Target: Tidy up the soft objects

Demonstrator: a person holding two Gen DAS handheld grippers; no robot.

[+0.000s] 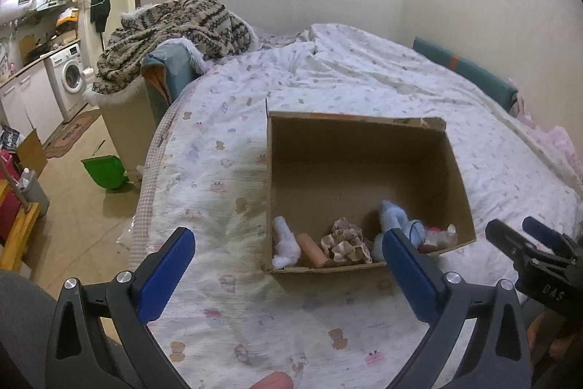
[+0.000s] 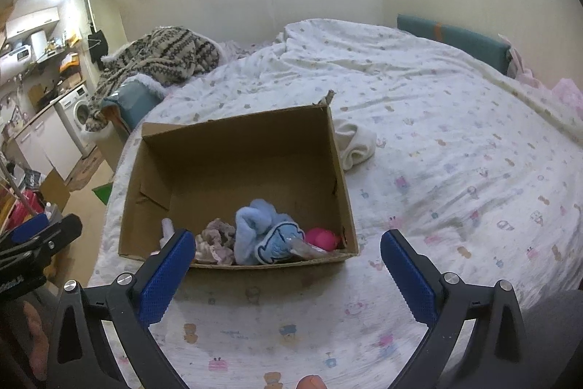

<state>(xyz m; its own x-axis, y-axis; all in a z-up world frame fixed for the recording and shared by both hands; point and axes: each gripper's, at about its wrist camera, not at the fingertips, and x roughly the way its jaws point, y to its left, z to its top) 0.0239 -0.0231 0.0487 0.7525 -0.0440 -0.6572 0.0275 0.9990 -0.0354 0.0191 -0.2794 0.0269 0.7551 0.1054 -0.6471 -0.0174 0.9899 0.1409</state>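
A bed with a cartoon-print sheet (image 1: 226, 119) is filling both views, a kitchen corner lying far left. The cardboard box (image 1: 359, 148) is sitting ahead of both grippers. The left gripper (image 1: 288, 248) is hovering with fingers wide and holding nothing, as is the right gripper (image 2: 288, 252). The left view is showing a white plush (image 1: 285, 243), an orange block (image 1: 312, 249) and a beige frilly cloth (image 1: 346, 239) along the box's near wall. Only the right view is revealing the blue plush (image 2: 266, 232), a pink toy (image 2: 322, 237) and a cream cloth (image 2: 355, 143) beyond its right finger.
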